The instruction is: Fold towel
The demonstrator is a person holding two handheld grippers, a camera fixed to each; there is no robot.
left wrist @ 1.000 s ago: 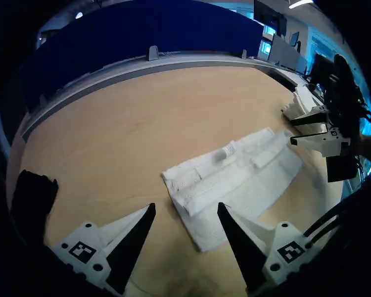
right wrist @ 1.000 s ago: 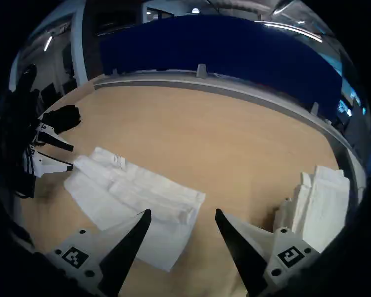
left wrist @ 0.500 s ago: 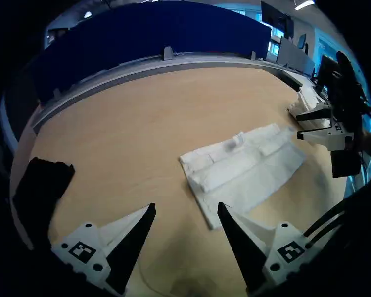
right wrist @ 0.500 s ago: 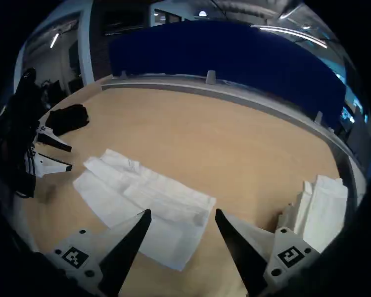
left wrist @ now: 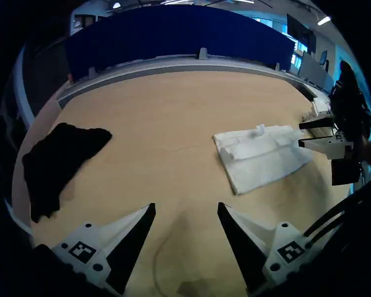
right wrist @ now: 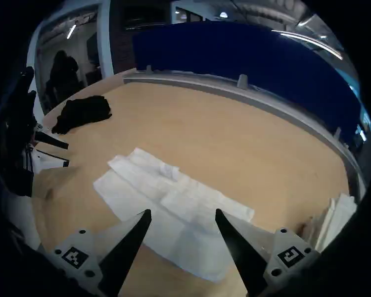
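Note:
A white towel [left wrist: 262, 155] lies folded into a long strip on the wooden table, right of centre in the left gripper view. In the right gripper view the white towel [right wrist: 173, 208] stretches just ahead of my right gripper [right wrist: 182, 220], which stands open and empty above its near edge. My left gripper [left wrist: 185, 214] is open over bare wood, well short of the towel. The right gripper [left wrist: 309, 133] appears at the towel's far end in the left gripper view, and the left gripper [right wrist: 61, 153] appears at the left edge of the right gripper view.
A black cloth [left wrist: 57, 161] lies crumpled at the table's left side, and the black cloth [right wrist: 81, 113] is at the far left in the right gripper view. A stack of folded white towels [right wrist: 336, 218] sits at the right. A blue partition [left wrist: 175, 29] backs the table.
My left gripper has swung left and back from the towel, bringing the black cloth into its view. My right gripper has turned so the towel lies centred under it.

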